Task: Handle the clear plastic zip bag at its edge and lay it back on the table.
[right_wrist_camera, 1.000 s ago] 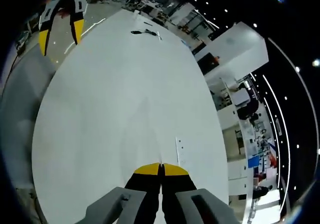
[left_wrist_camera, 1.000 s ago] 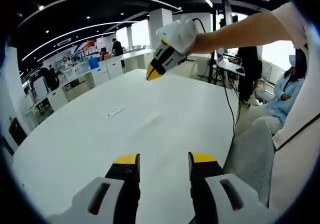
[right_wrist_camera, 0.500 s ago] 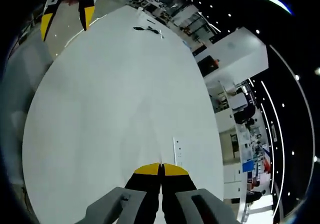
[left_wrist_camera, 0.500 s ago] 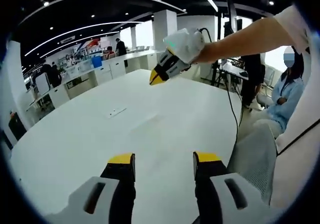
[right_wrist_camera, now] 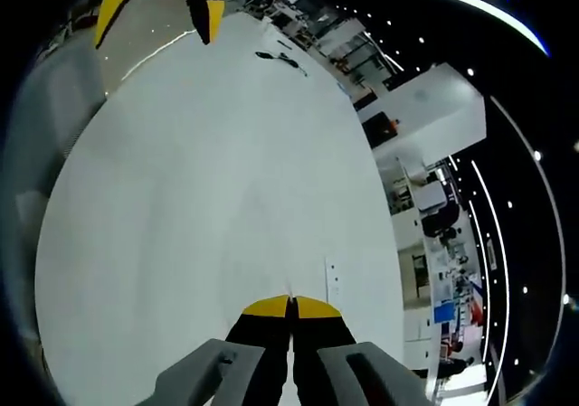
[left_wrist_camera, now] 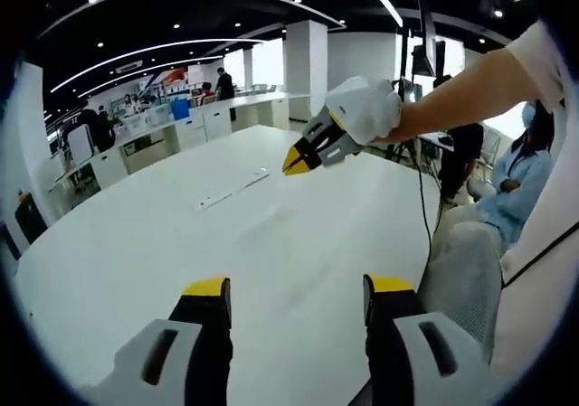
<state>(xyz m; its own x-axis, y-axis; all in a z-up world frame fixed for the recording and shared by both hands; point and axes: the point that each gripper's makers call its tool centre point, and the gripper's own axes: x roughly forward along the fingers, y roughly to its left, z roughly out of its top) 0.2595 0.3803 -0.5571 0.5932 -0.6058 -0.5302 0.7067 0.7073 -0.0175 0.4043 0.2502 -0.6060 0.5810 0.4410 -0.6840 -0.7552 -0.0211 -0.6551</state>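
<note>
two grippers hang over a large white table. your left gripper sits low with its yellow-tipped jaws spread wide and nothing between them. your right gripper has its jaws pressed together; in the left gripper view it is raised above the table, held by a white-gloved hand.

the clear plastic zip bag is very hard to make out. faint pale streaks run away from the closed right tips across the table, so the bag seems to hang or lie there, pinched at one edge, though that pinch cannot be confirmed. if so, its long axis runs straight ahead of the right jaws, toward the small dark items at the far end of the table.

to lay it down well, lower the right gripper slowly so the free end touches first, then let the bag settle flat before you part the jaws. keep the left gripper clear.
</note>
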